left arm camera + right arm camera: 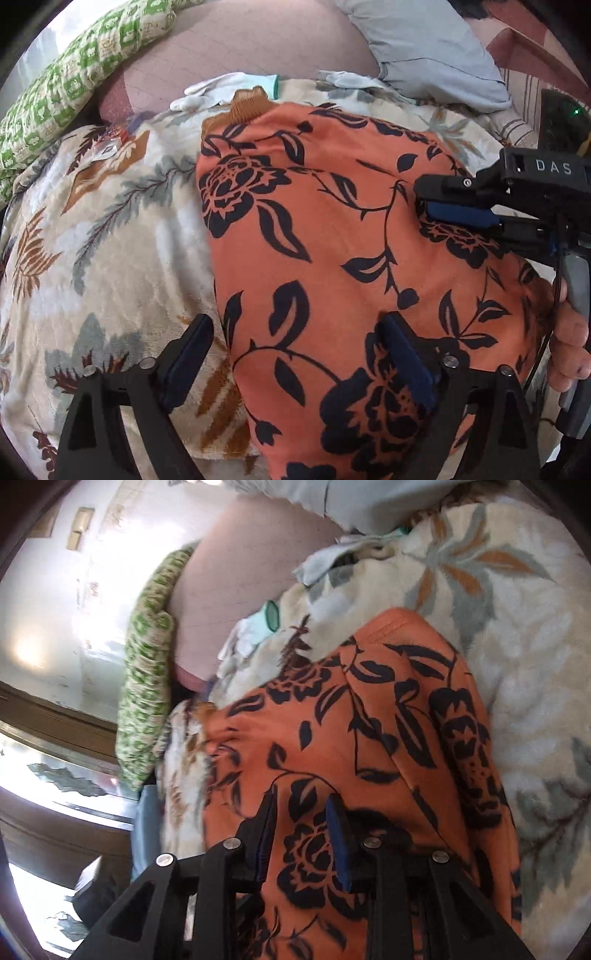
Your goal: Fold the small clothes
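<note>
An orange garment with a black flower print (332, 229) lies spread on a cream floral blanket (110, 240); it also shows in the right wrist view (369, 720). My left gripper (295, 332) is open, its jaws wide apart just above the garment's near left edge. My right gripper (301, 805) is partly open, low over the garment with nothing between its jaws. It shows in the left wrist view (424, 206) at the garment's right side, with a hand behind it.
A green patterned pillow (74, 74) and a grey pillow (424, 48) lie at the back. White gloves (221, 90) rest on the blanket's far edge. A pink mattress (240, 40) lies beyond. A wall and a window frame (55, 709) stand at the left.
</note>
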